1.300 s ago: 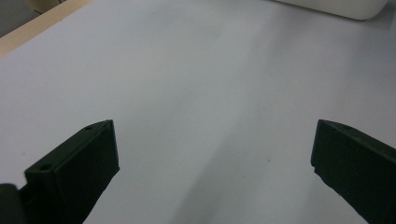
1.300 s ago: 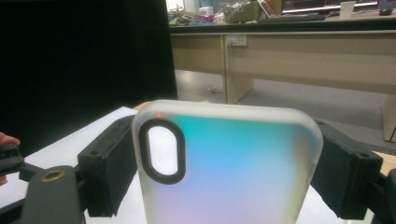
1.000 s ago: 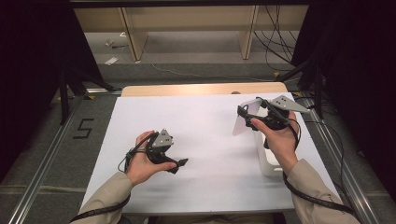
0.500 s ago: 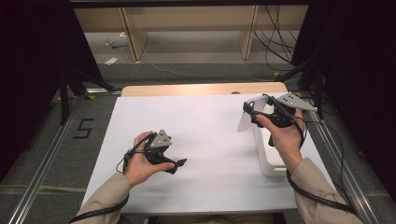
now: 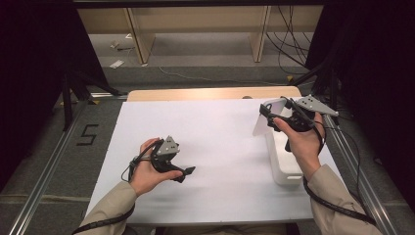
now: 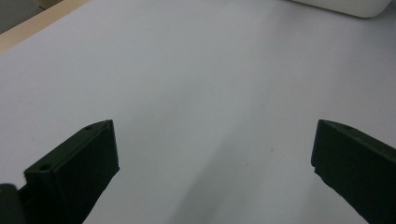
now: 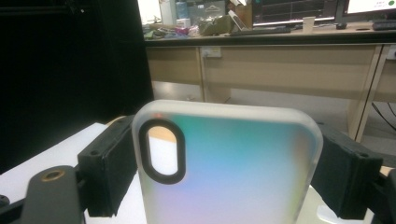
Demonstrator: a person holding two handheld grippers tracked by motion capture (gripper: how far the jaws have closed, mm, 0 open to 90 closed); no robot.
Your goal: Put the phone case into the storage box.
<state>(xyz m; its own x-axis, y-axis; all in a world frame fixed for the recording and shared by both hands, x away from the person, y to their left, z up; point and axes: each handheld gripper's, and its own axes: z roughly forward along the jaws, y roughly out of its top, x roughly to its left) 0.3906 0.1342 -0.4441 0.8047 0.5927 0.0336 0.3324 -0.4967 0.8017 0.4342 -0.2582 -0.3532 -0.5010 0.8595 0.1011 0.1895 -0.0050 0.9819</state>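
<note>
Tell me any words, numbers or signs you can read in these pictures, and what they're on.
"5": a dark numeral marked on the grey floor left of the table, in the high view.
Monitor screens behind the desk, in the right gripper view: lines show, too blurred to read.
Phone case held in the right tongs: no lettering seen.

A white-topped table [image 5: 220, 147] with a wooden far edge carries a white box [image 5: 284, 166] near its right side.
</note>
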